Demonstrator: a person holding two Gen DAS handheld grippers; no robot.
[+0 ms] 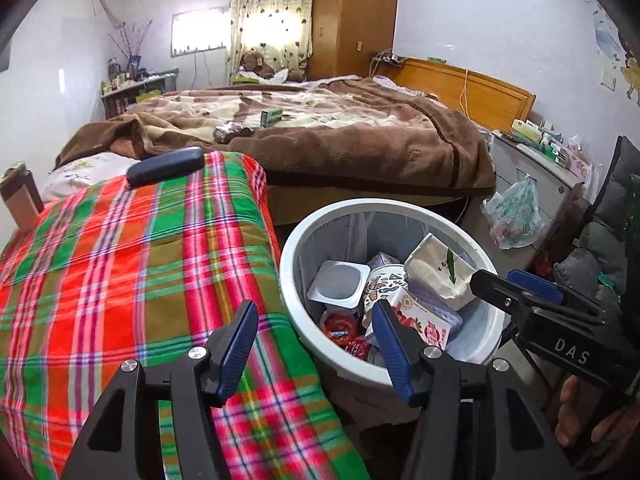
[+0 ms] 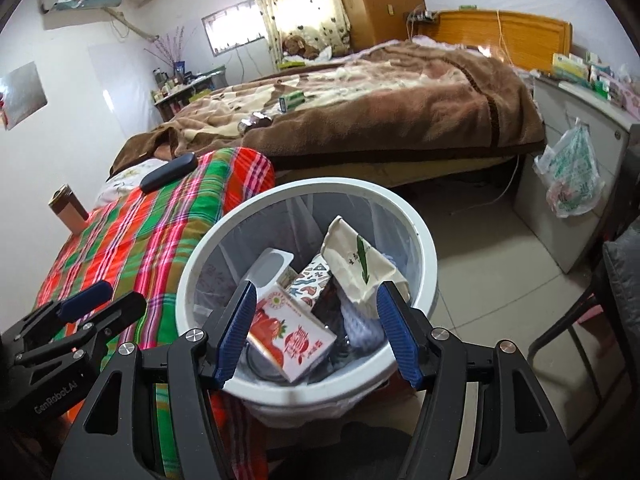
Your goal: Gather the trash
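**Over the bin, both grippers empty**

Beside the plaid-covered bed (image 1: 132, 264), we hold both grippers above the white trash bin (image 2: 424, 240). Our left gripper (image 1: 316, 348) stands about half open with nothing between its jaws; our right gripper (image 2: 314, 328) stands wide, also empty.

Inside the bin lies the trash: a red strawberry carton (image 2: 292, 340) at 6 o'clock, a crumpled paper bag (image 2: 356, 264) at 2 o'clock, a white yoghurt tub (image 1: 340, 284) at 10 o'clock. We judge these light and thin-walled, easily crushed; the carton's stiff edges offer the surest hold.

On the brown blanket (image 1: 360, 136), at 12 o'clock, a small green box (image 1: 271, 116) and a shiny wrapper (image 1: 232, 132) remain, well apart from the bin.
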